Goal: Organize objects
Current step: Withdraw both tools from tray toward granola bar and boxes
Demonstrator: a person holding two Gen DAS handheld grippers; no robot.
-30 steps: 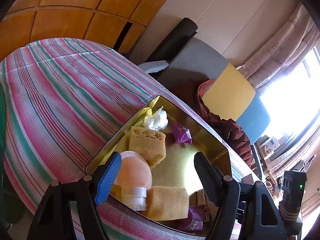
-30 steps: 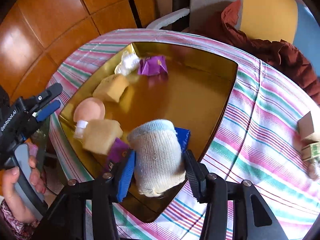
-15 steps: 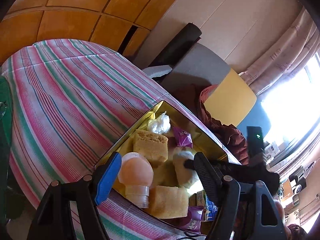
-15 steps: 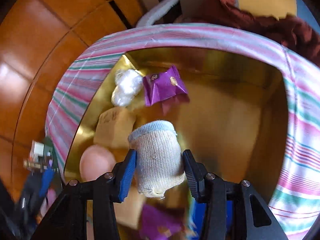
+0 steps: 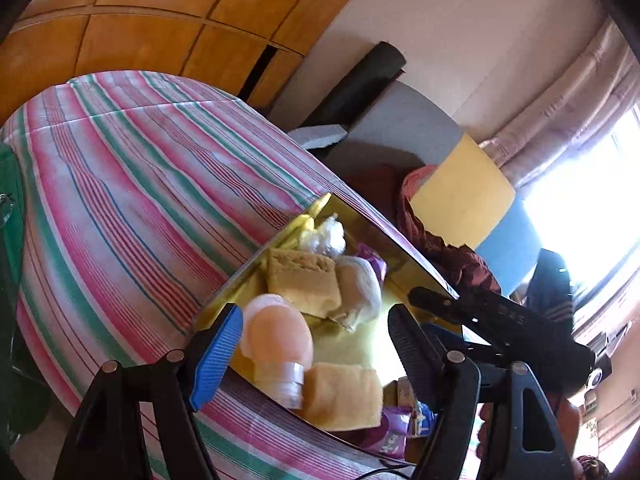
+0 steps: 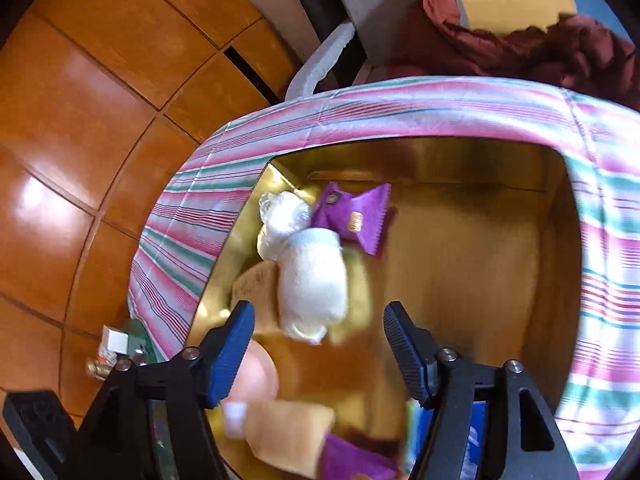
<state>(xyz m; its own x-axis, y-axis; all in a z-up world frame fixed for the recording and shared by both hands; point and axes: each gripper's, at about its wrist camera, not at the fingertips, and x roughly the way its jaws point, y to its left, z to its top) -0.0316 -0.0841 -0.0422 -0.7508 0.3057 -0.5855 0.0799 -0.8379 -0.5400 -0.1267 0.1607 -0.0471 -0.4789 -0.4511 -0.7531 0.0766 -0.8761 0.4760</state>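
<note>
Released: right gripper (image 6: 318, 354) fingers now spread, beige knitted roll (image 6: 312, 284) ahead between them in gold tin tray (image 6: 460, 160); back out straight. Left gripper (image 5: 314, 354) fingers spread, idle.

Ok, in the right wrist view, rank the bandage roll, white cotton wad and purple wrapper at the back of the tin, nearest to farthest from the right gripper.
1. Bandage roll, just beyond the open right gripper, left of centre.
2. White cotton wad, behind the roll, leftward.
3. Purple wrapper, behind the roll, rightward; nearly level with the wad.
</note>
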